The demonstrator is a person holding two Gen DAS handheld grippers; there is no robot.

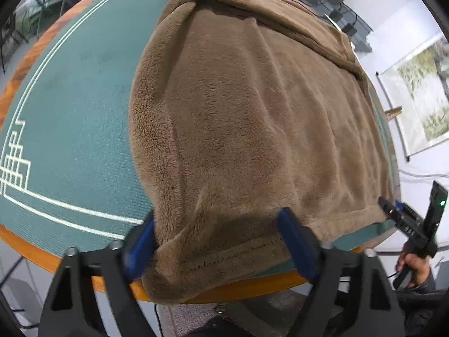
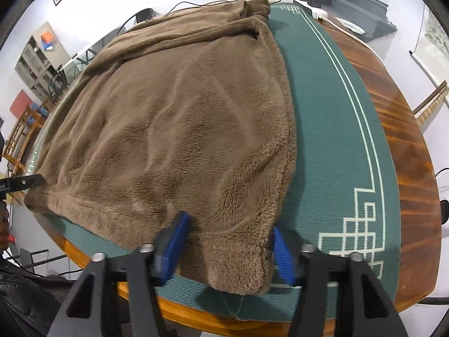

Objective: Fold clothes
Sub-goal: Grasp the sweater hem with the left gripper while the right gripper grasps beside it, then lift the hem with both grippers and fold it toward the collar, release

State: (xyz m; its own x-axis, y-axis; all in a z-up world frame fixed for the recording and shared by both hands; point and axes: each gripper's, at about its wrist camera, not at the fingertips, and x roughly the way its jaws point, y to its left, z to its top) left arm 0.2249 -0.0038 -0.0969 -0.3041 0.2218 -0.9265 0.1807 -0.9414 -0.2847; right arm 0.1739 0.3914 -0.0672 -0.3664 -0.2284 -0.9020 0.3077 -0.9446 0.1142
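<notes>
A brown fleece garment (image 1: 247,106) lies spread flat on a green mat (image 1: 78,129) on the table. Its near left corner hangs a little over the table's front edge. My left gripper (image 1: 217,214) points down at that corner with the blue pads (image 1: 140,241) on either side of the cloth, jaws apart and the cloth unsqueezed. My right gripper (image 2: 228,221) straddles the near right corner of the garment (image 2: 174,118) in the same way; the corner lies flat on the mat (image 2: 331,151). Each gripper also shows at the edge of the other's view, the right gripper (image 1: 404,221) in a hand.
The mat covers a wooden table (image 2: 398,129) with a rounded front edge. A white power strip (image 2: 311,8) with cables sits at the far end. Shelves (image 2: 33,61) and wooden chairs (image 2: 22,132) stand off to the left. A picture scroll (image 1: 418,92) hangs on the wall.
</notes>
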